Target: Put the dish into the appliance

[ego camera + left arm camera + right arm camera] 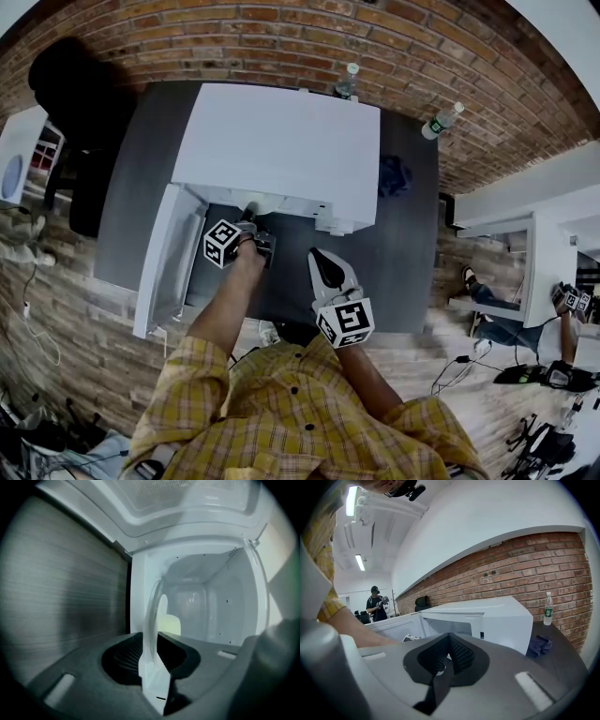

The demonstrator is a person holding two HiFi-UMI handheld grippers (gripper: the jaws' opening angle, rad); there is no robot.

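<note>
My left gripper point(249, 217) sat at the mouth of the open microwave point(281, 141). Its jaws stood apart on either side of the plate point(152, 625), not pressing it. The plate ran edge-on between them, straight ahead into the cavity. My right gripper point(323, 267) hung farther off over the counter point(412, 216), jaws together and empty.

The dish point(150, 625) stood between the jaws of the left gripper point(248, 216), at the opening of the appliance point(281, 141); the right gripper point(323, 265) was to its right, before the appliance.
</note>
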